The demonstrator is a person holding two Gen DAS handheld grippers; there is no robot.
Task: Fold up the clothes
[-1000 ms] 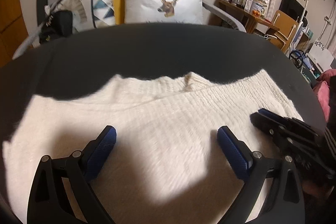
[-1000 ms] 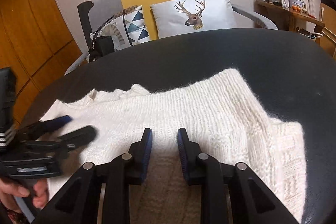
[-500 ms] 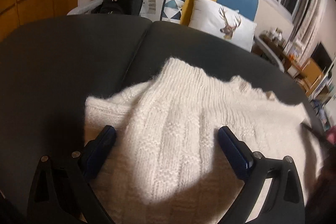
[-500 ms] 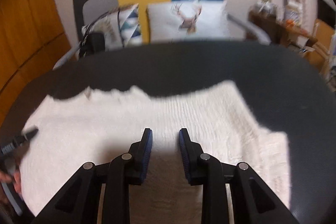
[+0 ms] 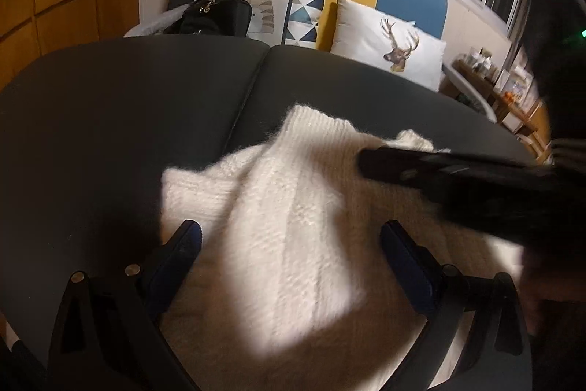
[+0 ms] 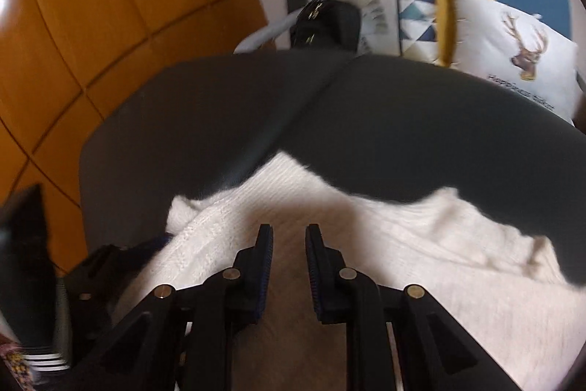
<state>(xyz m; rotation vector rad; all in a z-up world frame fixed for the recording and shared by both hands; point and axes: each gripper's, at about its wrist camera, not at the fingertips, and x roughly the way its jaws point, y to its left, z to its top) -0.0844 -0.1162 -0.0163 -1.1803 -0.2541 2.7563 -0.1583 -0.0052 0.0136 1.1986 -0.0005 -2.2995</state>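
A fluffy cream-white knitted sweater (image 5: 293, 226) lies spread on a dark grey cushioned surface (image 5: 128, 120), directly beneath and ahead of both tools. A second ago both tools faced the sweater's long edge; now each looks across one end of the garment, where a ribbed cuff or hem (image 5: 315, 120) points away towards a sofa with a white deer-print cushion (image 5: 392, 50).

The left tool (image 5: 289, 244) hangs over the sweater with its blue-padded fingers (image 5: 190, 240) spread wide on either side of a raised ridge of knit, holding nothing. The right tool (image 6: 287, 244), which was off to the right before, has swung across and now reaches in front of the left tool as a dark blurred bar. Its jaws are narrow and closing, with bare sweater showing in the gap and no fabric visibly pinched.

Judging by this, both tools have regrouped at one end of the sweater, likely to gather a sleeve or side edge for the next fold. The garment looks partly folded, not finished.
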